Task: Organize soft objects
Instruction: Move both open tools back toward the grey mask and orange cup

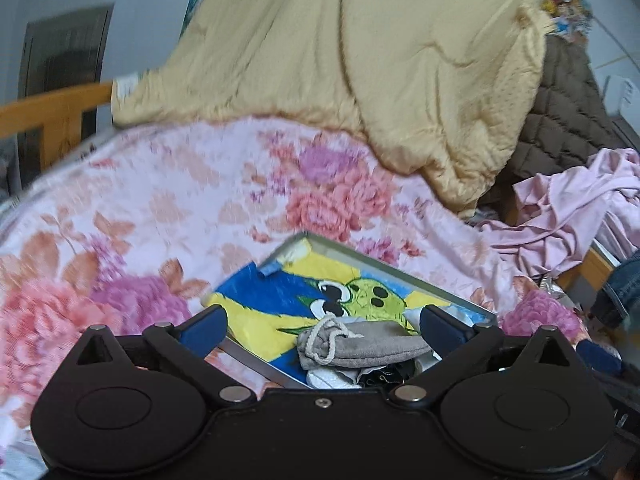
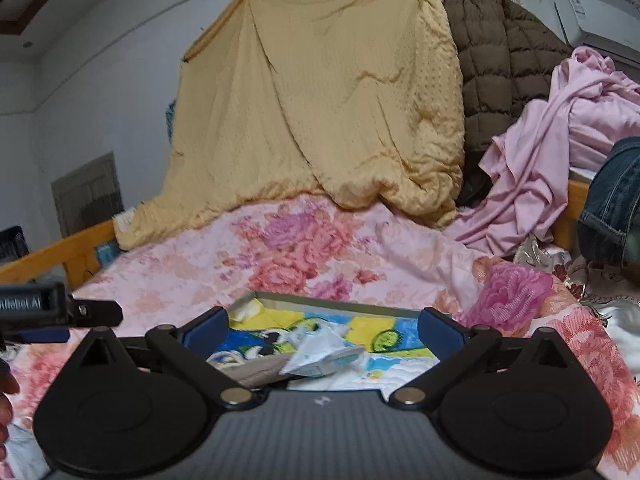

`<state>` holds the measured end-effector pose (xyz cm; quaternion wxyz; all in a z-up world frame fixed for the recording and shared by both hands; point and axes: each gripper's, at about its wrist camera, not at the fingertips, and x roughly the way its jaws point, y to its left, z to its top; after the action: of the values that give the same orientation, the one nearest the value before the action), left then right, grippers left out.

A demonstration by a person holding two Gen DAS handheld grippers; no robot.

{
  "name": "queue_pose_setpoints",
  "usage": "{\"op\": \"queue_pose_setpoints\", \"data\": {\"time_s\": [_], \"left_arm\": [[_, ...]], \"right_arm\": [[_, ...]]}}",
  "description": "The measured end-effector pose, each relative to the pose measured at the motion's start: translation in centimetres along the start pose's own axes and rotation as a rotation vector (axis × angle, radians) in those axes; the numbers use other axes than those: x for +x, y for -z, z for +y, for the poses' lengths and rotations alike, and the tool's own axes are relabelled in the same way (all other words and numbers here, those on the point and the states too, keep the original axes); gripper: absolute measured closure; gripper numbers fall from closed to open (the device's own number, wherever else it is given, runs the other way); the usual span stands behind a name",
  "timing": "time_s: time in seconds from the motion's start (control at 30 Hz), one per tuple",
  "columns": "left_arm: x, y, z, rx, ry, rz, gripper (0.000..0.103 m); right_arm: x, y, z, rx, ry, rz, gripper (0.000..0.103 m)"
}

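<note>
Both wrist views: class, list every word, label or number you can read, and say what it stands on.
"nRobot.AI", first letters cut off by the frame edge: on the left claw's body.
Label on the air conditioner: too blurred to read.
Print on the white packet: too blurred.

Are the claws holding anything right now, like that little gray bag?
No. Both the left claw and the right claw are open and empty. The gray bag just lies in the tray.

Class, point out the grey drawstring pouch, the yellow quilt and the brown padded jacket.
grey drawstring pouch (image 1: 372,343), left wrist view, middle of its body
yellow quilt (image 2: 320,112), right wrist view, central hanging part
brown padded jacket (image 2: 496,68), right wrist view, quilted front
</note>
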<state>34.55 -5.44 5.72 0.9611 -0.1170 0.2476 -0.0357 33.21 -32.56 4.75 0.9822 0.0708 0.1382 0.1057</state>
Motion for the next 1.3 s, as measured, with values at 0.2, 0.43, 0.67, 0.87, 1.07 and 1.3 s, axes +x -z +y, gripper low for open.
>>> {"op": "queue_pose_setpoints", "data": {"time_s": [0.2,0.43,0.67,0.87,1.07,1.3], "left_arm": [[-4.8,1.5,0.1,0.061,0.005,-0.09,0.001],[-9.5,3.1,1.3,0.028,0.016,-0.135,0.001],[-13.6,5.6,3.4,-0.007,0.009,-0.161,0.001],[-15.8,7.5,5.4,-0.022,-0.022,-0.167,0.001],[-17.6,8.9,6.9,-0.007,-0.048,-0.169,0.001],[-19.7,11.1,8.7,0.009,-0.076,-0.13,0.001]], "right_arm": [[-3.5,0.1,2.0,-0.012,-0.04,-0.035,0.0],[-7.7,0.9,4.4,-0.039,-0.091,-0.06,0.0],[-10.2,2.6,7.0,-0.095,-0.131,-0.037,0.0],[-11.4,4.0,8.8,-0.15,-0.155,-0.01,0.0],[-12.1,5.0,9.9,-0.168,-0.167,0.019,0.0],[-13.3,6.5,11.5,-0.199,-0.202,0.067,0.0]]}}
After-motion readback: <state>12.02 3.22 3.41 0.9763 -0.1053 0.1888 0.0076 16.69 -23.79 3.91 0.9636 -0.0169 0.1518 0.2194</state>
